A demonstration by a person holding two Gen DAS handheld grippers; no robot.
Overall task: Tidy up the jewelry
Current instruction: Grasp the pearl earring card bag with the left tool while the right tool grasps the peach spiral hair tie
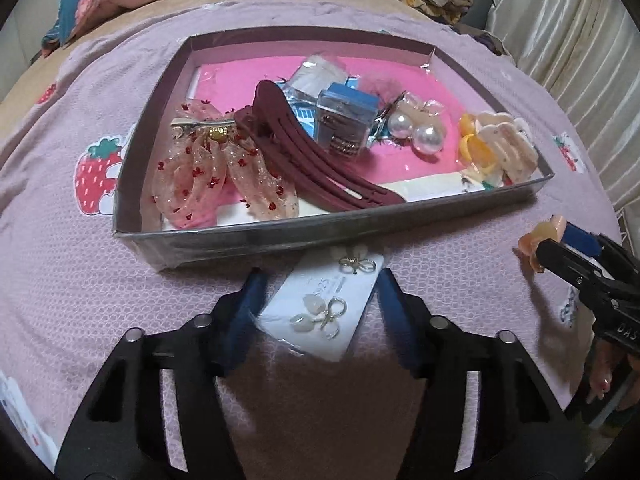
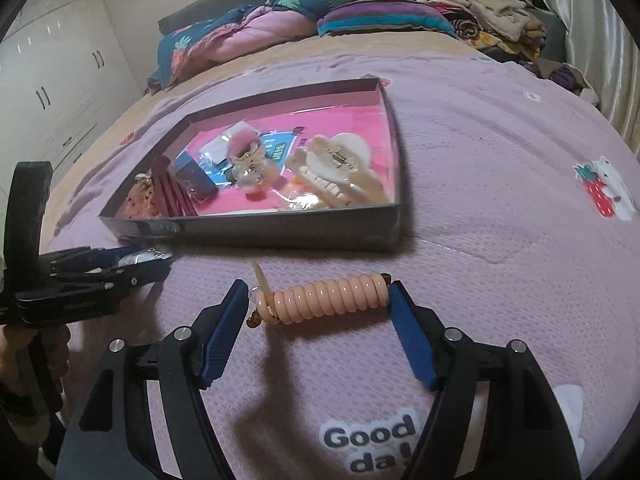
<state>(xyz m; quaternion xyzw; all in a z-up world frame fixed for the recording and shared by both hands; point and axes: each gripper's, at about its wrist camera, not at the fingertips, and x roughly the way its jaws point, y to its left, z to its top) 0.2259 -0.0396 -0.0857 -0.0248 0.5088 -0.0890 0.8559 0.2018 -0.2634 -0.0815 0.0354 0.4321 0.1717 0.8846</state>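
A shallow grey box [image 1: 256,238] with a pink floor lies on the bed and holds a maroon hair clip [image 1: 320,164], a sheer bow clip [image 1: 208,168], pearl earrings [image 1: 416,130], a blue case [image 1: 344,120] and a cream claw clip [image 1: 508,140]. My left gripper [image 1: 320,286] grips a white earring card [image 1: 324,312] by its two edges, just in front of the box. My right gripper [image 2: 318,300] grips a peach spiral hair tie [image 2: 324,298] by its two ends. The box also shows in the right wrist view [image 2: 256,228].
The bed is covered by a pink strawberry-print sheet [image 1: 60,260]. Pillows and folded clothes [image 2: 400,20] are piled at the far end. White wardrobes [image 2: 52,92] stand to the left, a curtain [image 1: 580,40] to the right.
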